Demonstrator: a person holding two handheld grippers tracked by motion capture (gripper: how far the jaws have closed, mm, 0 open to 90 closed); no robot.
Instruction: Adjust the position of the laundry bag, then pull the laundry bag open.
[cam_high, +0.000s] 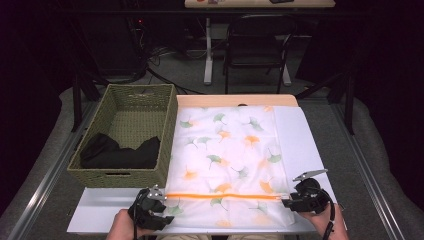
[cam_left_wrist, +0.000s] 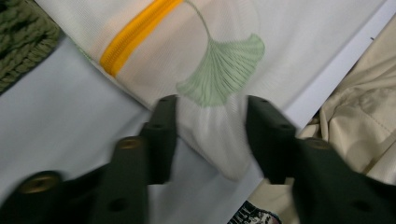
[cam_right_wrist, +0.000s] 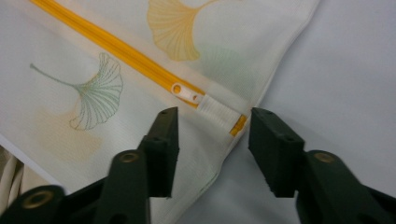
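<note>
Up top, the high view looks forward and down across the whole tabletop from the person's side, taking in every edge. The left gripper view sits very close over the near left corner of the leaf-print bag, aimed along its own jaws. The right gripper view hugs the bag's near right corner. All three share the orange zipper.

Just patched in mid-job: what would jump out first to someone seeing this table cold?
The white mesh bag printed with ginkgo leaves, spread flat mid-table, its orange zipper running across the near end. The left gripper and right gripper sit at that zipper's two ends, jaws apart. Left of the bag stands a green woven basket holding dark cloth.
</note>
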